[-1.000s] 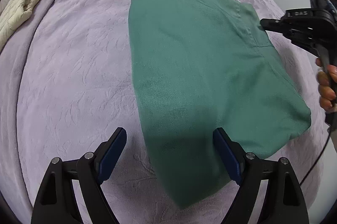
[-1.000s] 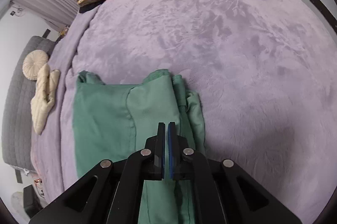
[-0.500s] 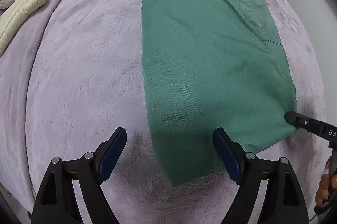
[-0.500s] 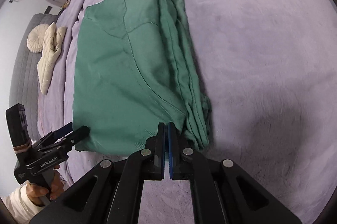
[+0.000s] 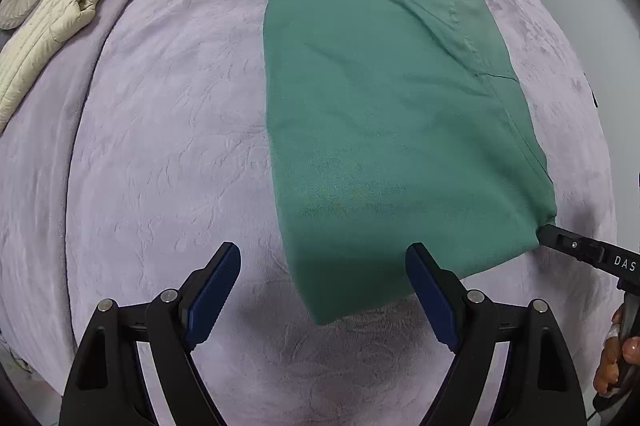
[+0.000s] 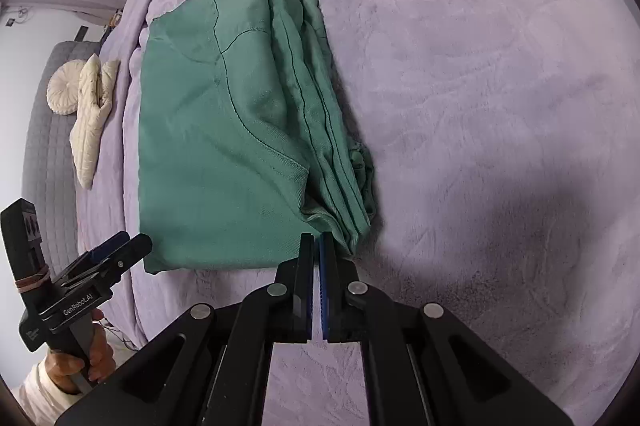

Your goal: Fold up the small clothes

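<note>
Lilac blanket [image 5: 168, 129] carries folded green shorts [image 5: 384, 113]; left gripper [image 5: 322, 290] gapes at their near edge, right gripper [image 6: 316, 250] nearly together beside their corner.

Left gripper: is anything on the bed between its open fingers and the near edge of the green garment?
Nothing visible. The left gripper is open, and only bare purple blanket lies between it and the near corner of the green garment. The right gripper sits at the garment's other near corner, off to the side.
</note>
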